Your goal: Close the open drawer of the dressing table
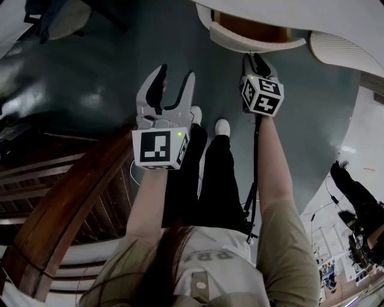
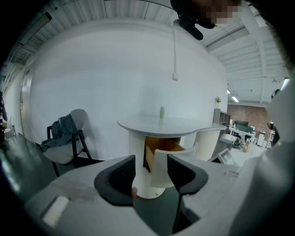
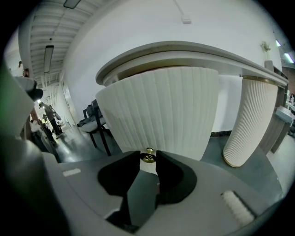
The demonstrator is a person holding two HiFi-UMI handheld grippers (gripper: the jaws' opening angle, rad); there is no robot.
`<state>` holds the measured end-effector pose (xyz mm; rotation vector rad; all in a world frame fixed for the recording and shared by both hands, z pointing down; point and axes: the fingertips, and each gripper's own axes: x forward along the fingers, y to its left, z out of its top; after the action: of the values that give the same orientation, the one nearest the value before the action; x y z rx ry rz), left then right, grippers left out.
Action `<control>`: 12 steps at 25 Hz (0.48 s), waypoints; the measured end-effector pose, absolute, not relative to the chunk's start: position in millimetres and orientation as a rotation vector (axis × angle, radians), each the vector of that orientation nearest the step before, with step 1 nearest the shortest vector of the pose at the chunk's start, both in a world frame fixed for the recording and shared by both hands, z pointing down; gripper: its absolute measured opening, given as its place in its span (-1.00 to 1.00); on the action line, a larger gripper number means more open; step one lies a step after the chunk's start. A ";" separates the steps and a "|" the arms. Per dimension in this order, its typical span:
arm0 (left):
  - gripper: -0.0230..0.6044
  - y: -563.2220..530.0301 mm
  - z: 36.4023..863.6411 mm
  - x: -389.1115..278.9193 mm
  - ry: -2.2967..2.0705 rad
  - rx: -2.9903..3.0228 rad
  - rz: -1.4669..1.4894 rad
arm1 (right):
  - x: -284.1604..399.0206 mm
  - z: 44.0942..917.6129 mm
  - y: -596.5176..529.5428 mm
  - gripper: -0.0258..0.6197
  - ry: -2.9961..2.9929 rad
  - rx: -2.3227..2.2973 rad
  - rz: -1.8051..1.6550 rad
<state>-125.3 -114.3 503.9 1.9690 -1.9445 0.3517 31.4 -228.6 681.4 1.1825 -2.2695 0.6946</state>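
Observation:
The dressing table point(image 2: 161, 124) has a white rounded top and a fluted base. Its drawer point(image 2: 168, 152) stands open, showing a wooden inside behind a curved white front point(image 3: 161, 110). In the head view the drawer front point(image 1: 258, 43) lies at the top, under the table top point(image 1: 300, 15). My right gripper point(image 1: 255, 60) reaches up to that front. In the right gripper view its jaws point(image 3: 148, 161) close on the small brass knob point(image 3: 148, 157) at the front's lower edge. My left gripper point(image 1: 177, 81) hangs open over the dark floor, short of the table, with nothing between its fingers.
A chair point(image 2: 69, 138) with clothes on it stands left of the table. A small bottle point(image 2: 162, 112) sits on the table top. A fluted white column point(image 3: 251, 120) stands right of the drawer. Curved wooden rails point(image 1: 60, 204) lie at my left, and my shoes point(image 1: 222, 127) are just short of the drawer.

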 end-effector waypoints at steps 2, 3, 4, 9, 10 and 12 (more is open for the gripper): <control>-0.20 -114.5 505.9 -126.8 -1.942 1.961 0.348 | 30.3 681.5 -232.1 -0.58 -2.269 1.194 0.696; -0.20 -114.3 507.1 -127.4 -1.940 1.957 0.347 | 30.0 681.4 -234.1 -0.58 -2.268 1.200 0.696; -0.20 -114.4 508.0 -128.0 -1.939 1.954 0.346 | 29.7 681.2 -236.4 -0.58 -2.268 1.206 0.696; -0.20 -118.3 509.8 -133.0 -1.949 1.935 0.342 | 27.0 678.6 -248.3 -0.58 -2.271 1.225 0.681; -0.20 -119.8 510.0 -134.5 -1.954 1.931 0.339 | 26.2 678.5 -250.1 -0.58 -2.272 1.228 0.676; -0.20 -123.3 510.4 -136.5 -1.962 1.926 0.333 | 24.5 678.5 -253.5 -0.58 -2.274 1.233 0.670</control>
<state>-136.5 -123.3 510.4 1.9261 -1.9623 0.3329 24.5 -253.5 678.5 1.2325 -2.2737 0.6700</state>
